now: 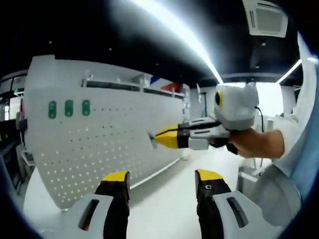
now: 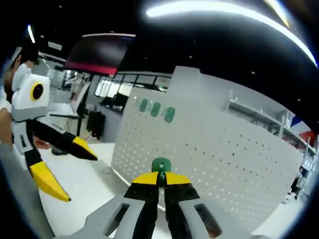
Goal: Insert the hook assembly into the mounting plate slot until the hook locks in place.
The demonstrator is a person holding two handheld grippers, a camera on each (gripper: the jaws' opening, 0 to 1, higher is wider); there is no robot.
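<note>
The right gripper (image 2: 160, 178) clamped the small green plastic hook (image 2: 161, 165), seemingly light and rigid, at twelve o'clock; the left gripper (image 1: 163, 178) gaped empty.

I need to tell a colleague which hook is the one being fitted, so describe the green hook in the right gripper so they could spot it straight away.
Start at the big white pegboard standing on the white table. Three green hooks already sit in a row near its upper edge. The one meant is the green hook lower down, apart from that row, pinched between the yellow-tipped jaws of the right gripper.
</note>
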